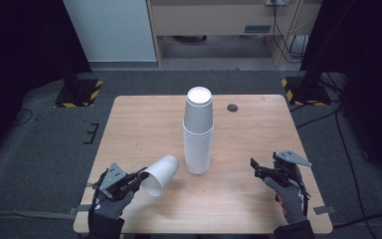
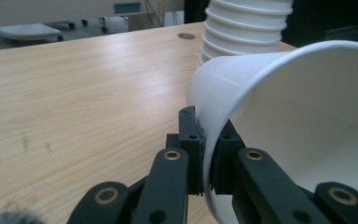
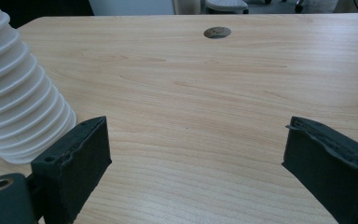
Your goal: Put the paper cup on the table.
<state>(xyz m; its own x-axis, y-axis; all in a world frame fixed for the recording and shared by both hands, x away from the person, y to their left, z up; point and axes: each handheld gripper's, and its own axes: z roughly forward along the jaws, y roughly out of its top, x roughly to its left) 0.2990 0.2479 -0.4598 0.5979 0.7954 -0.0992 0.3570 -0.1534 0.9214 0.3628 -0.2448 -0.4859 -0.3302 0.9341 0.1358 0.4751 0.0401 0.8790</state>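
paper cup [image 1: 161, 174]: white, tipped on its side, raised off the wooden surface [image 1: 144, 124] at front left, rim pinched between jaws of left tool [image 1: 140, 175]. stack of cups [image 1: 198, 130]: upside down, mid-surface, just beside the held cup. right tool [image 1: 254, 166]: jaws spread wide, holding nothing, front right.

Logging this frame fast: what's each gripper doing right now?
Left gripper: shut on the rim of a single white paper cup, held tilted beside the cup stack.
Right gripper: open, holding nothing.
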